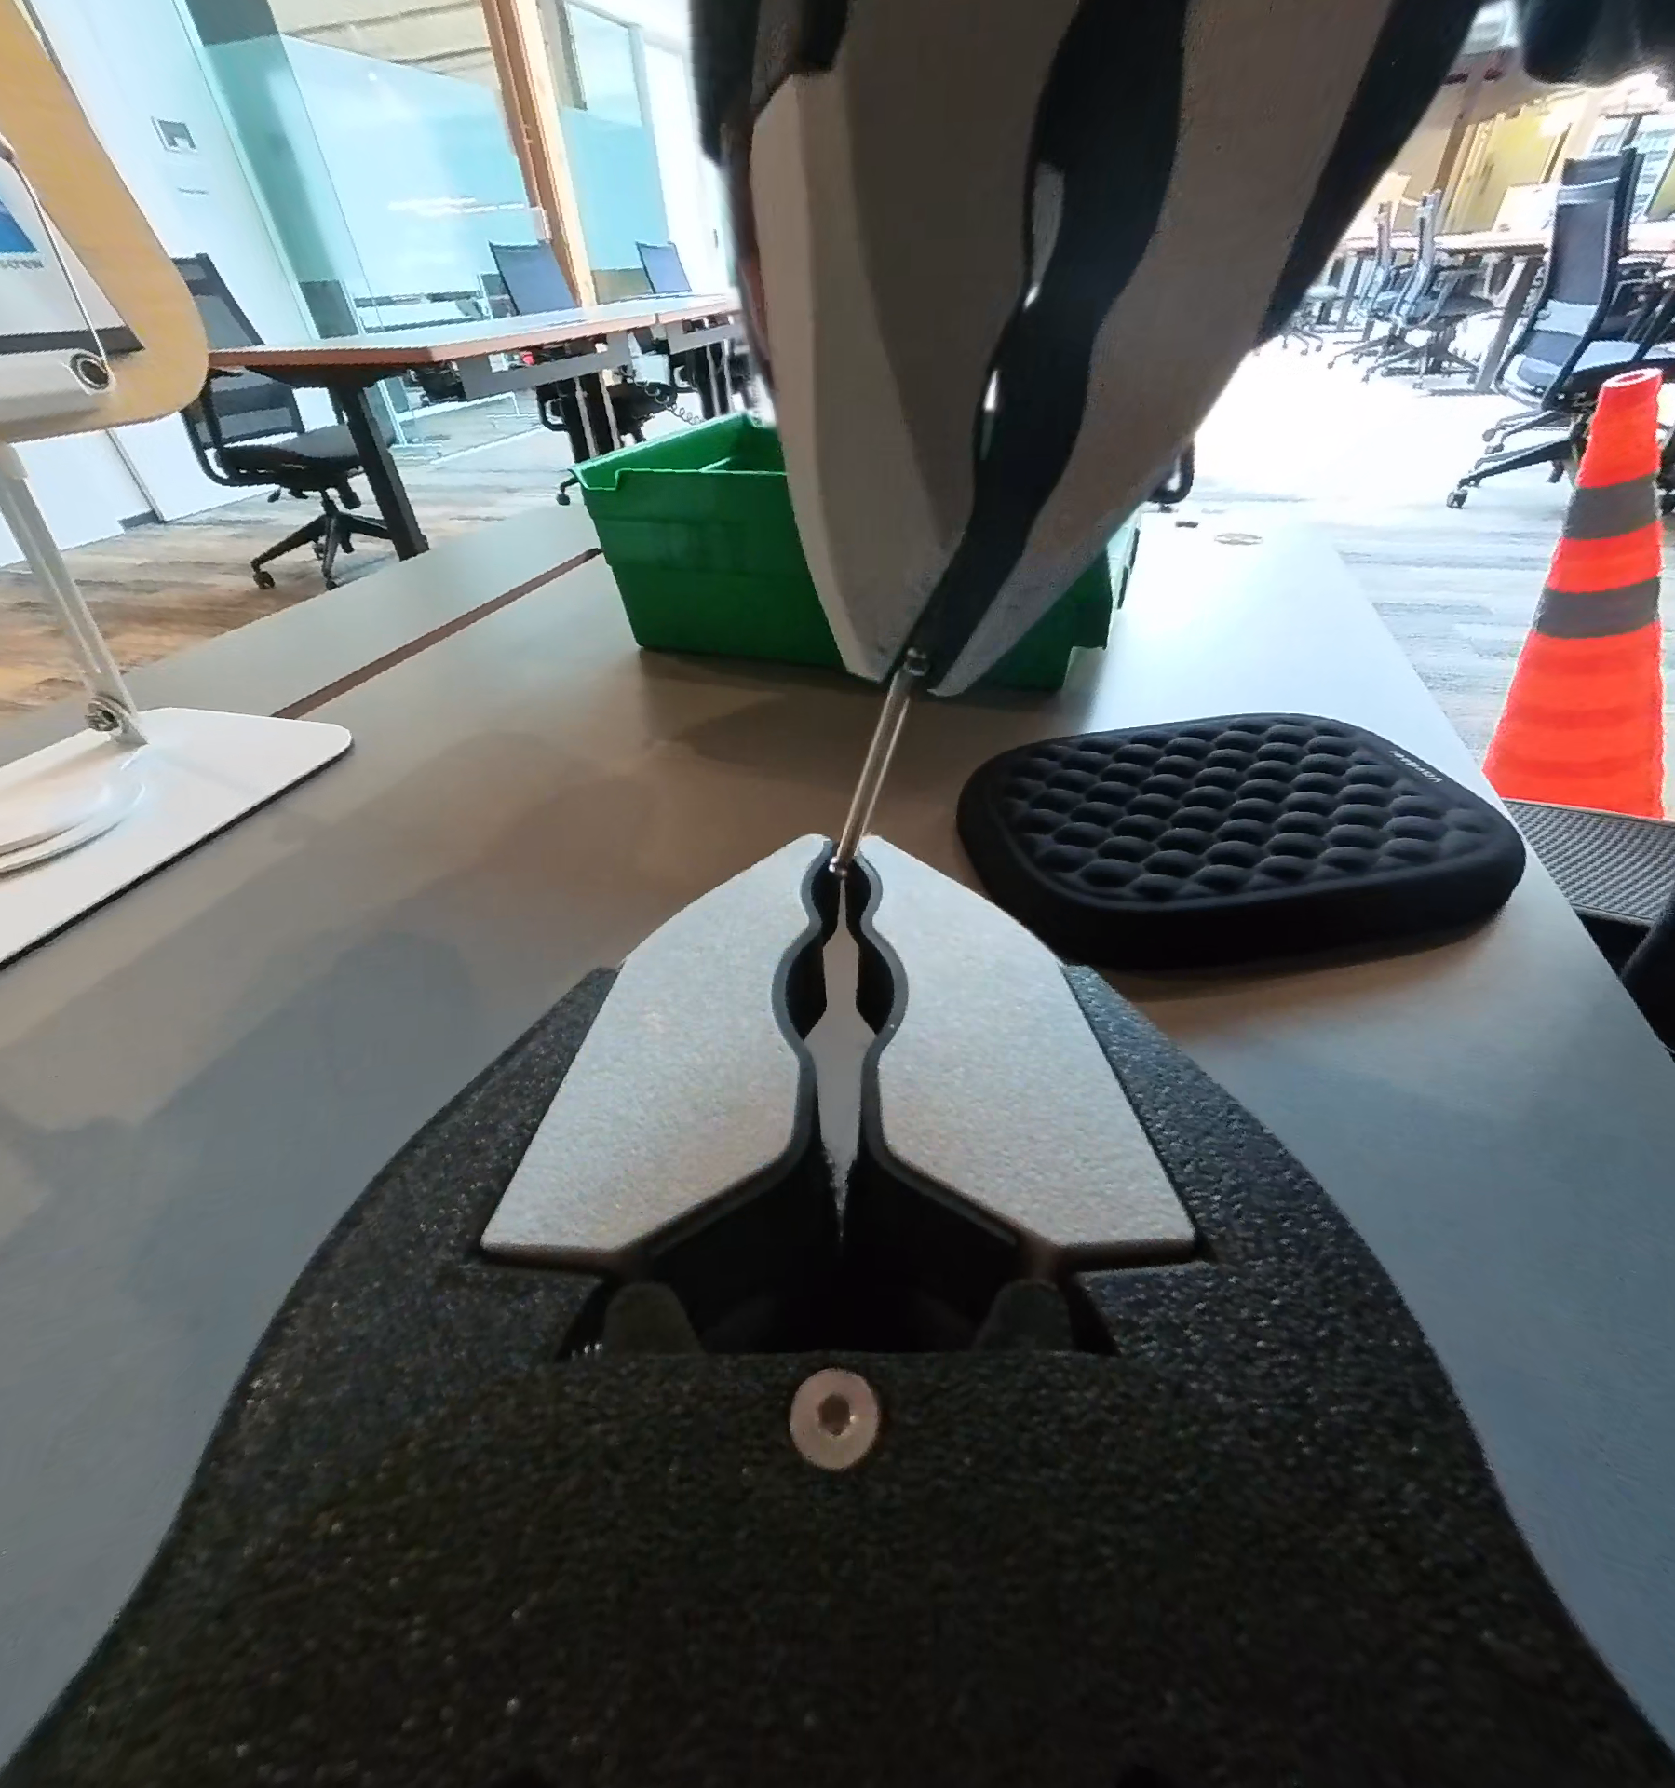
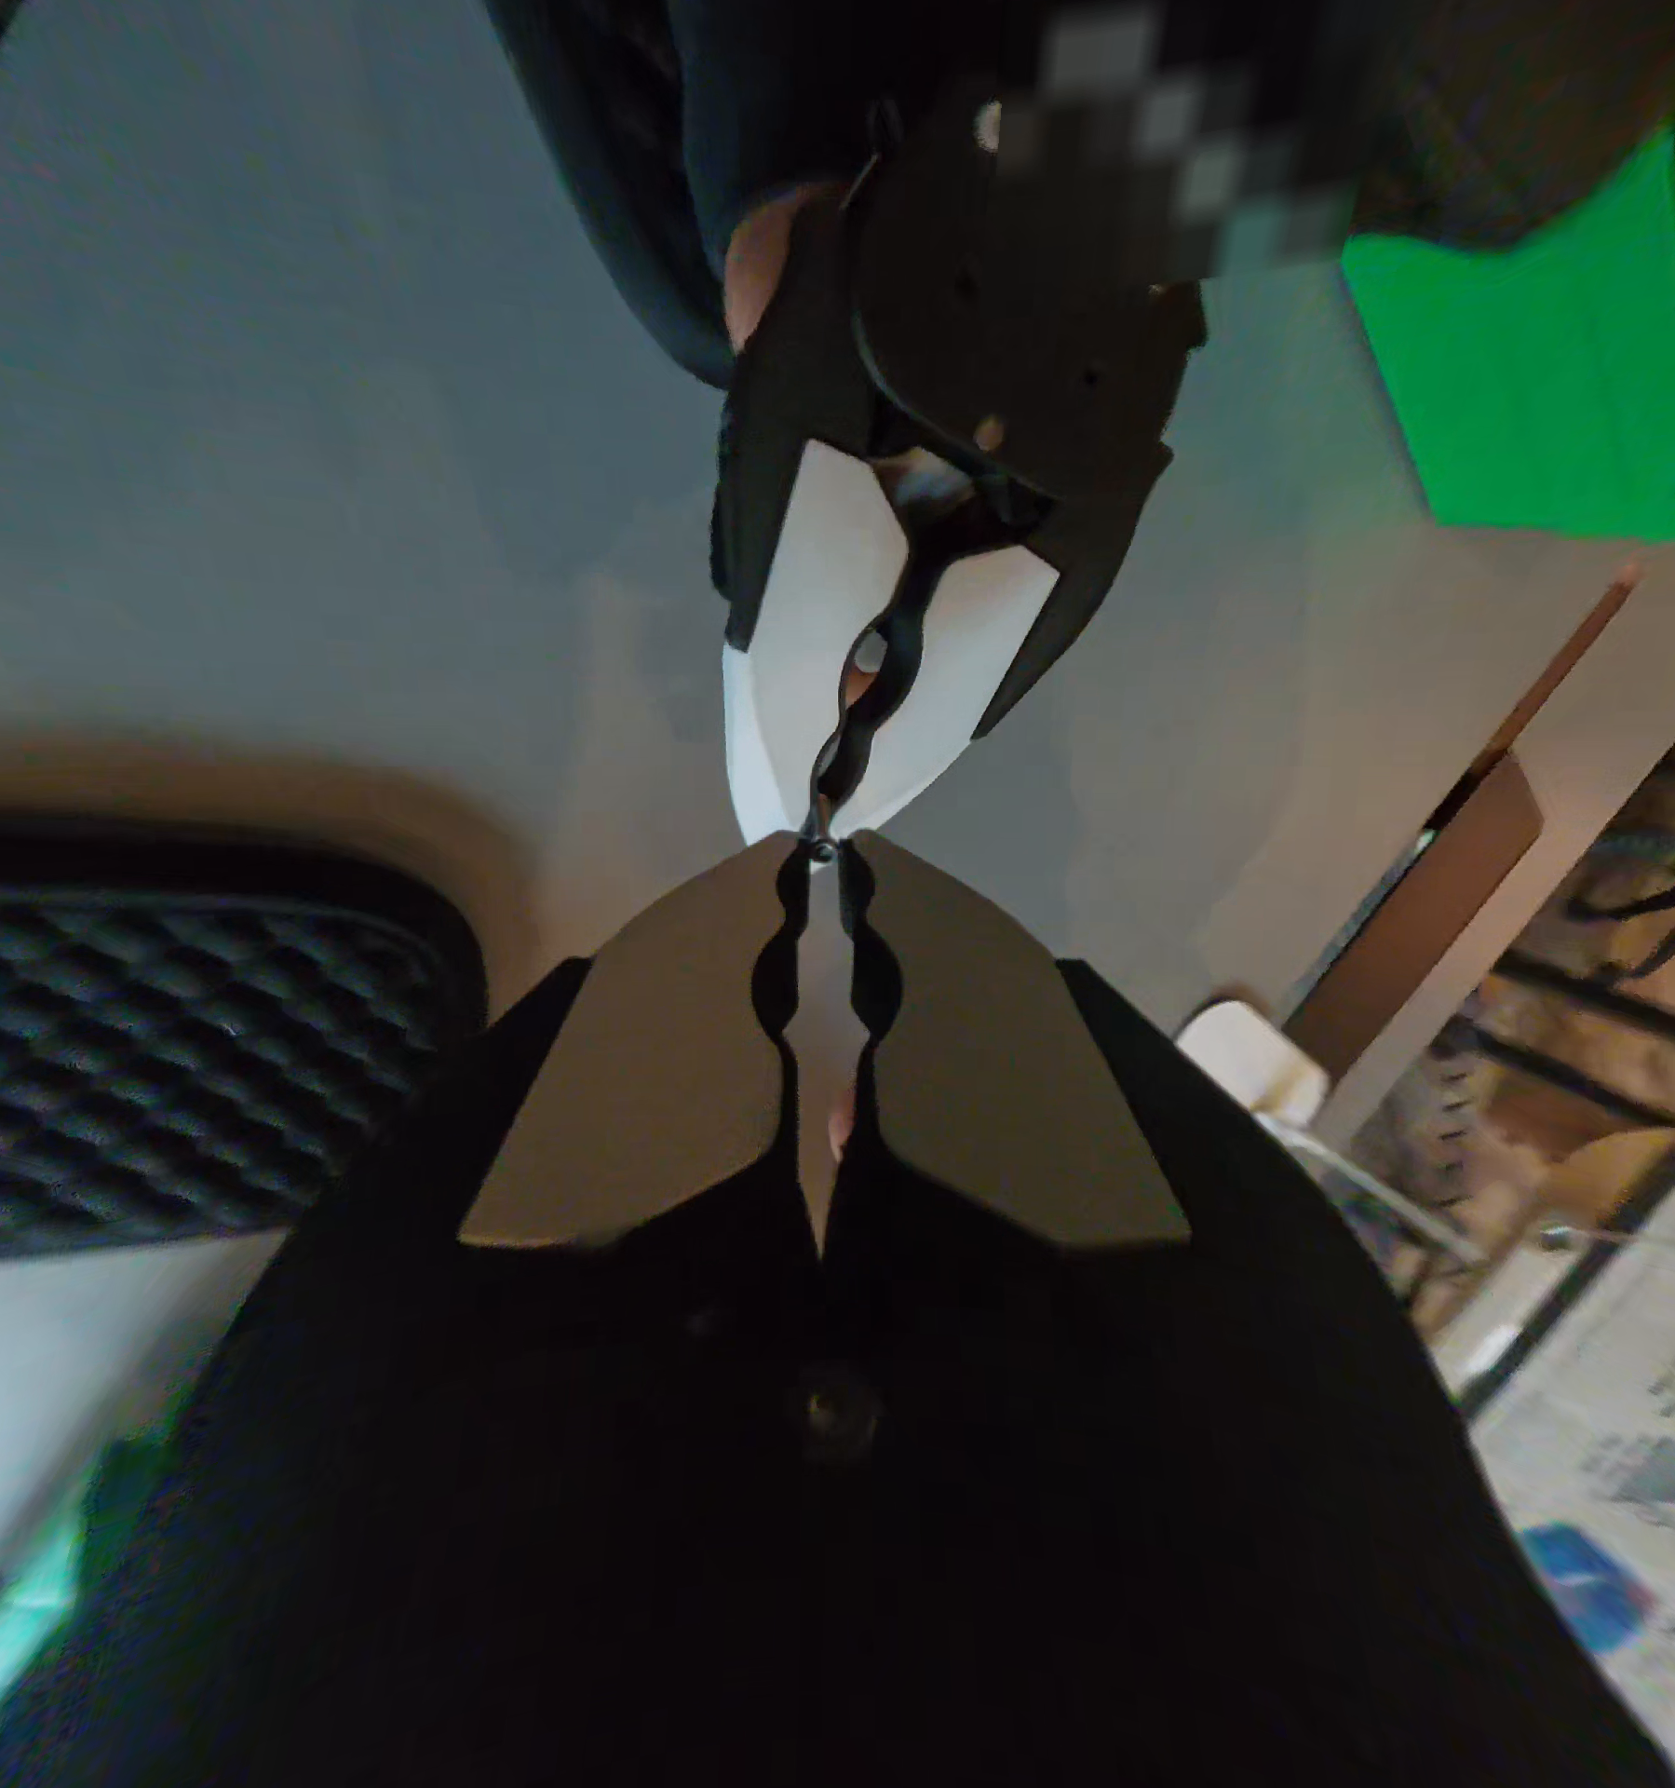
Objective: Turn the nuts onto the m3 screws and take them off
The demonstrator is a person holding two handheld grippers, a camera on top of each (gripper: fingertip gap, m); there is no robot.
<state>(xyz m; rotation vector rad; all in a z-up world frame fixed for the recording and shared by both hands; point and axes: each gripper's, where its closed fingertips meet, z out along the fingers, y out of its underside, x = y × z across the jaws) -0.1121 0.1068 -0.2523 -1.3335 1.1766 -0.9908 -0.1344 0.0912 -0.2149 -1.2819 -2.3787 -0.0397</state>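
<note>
My left gripper (image 1: 843,856) is shut on the lower end of a long thin metal screw (image 1: 877,764). The screw rises at a slant from its tips, above the grey table (image 1: 427,919). At the screw's upper end sits a small nut (image 1: 915,664). My right gripper (image 1: 922,670) comes down from above with its tips closed on that nut. In the right wrist view the right gripper (image 2: 822,851) pinches the small dark nut (image 2: 822,849) at its very tips. The left gripper (image 2: 819,808) stands tip to tip just beyond it, its fingers shut.
A green bin (image 1: 698,551) stands on the table behind the grippers. A black padded mat (image 1: 1239,832) lies to the right, near the table edge. A white tablet stand (image 1: 137,774) is at the left. An orange cone (image 1: 1597,619) stands on the floor beyond. About 5 cm separates my left fingertips from my right.
</note>
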